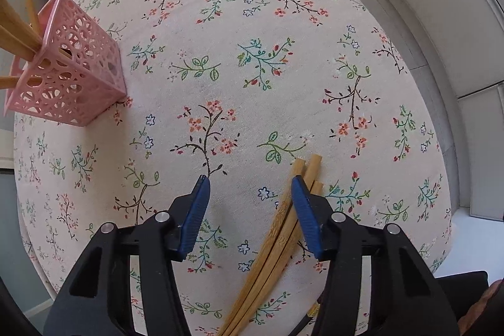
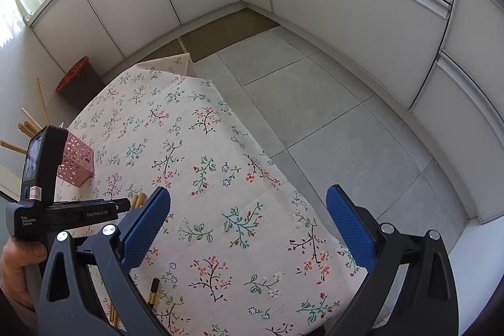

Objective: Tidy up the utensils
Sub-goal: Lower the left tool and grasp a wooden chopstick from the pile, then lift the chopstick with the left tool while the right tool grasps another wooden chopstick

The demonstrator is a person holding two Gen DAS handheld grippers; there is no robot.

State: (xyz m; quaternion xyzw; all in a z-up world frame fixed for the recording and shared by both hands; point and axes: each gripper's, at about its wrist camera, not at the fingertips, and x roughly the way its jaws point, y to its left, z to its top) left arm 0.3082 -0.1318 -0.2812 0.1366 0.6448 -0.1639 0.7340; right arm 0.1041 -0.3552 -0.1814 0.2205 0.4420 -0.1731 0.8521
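Left gripper [image 1: 250, 188] points down over floral tablecloth [image 1: 252, 68], jaws parted, nothing pinched. Bamboo chopsticks [image 1: 277, 244] lie flat on cloth, passing under right-hand blue pad (contact unclear). Pink perforated holder [image 1: 72, 68] stands near table's far left, well apart, more chopsticks inside. Right gripper [image 2: 249, 210] hovers over table edge, jaws spread wide, empty.

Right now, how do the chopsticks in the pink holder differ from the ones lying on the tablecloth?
The chopsticks in the pink holder stand leaning out of the pink holder with their ends fanned apart; the chopsticks on the tablecloth lie flat, bunched side by side on the tablecloth beneath the left claw. Both sets look like the same pale bamboo.
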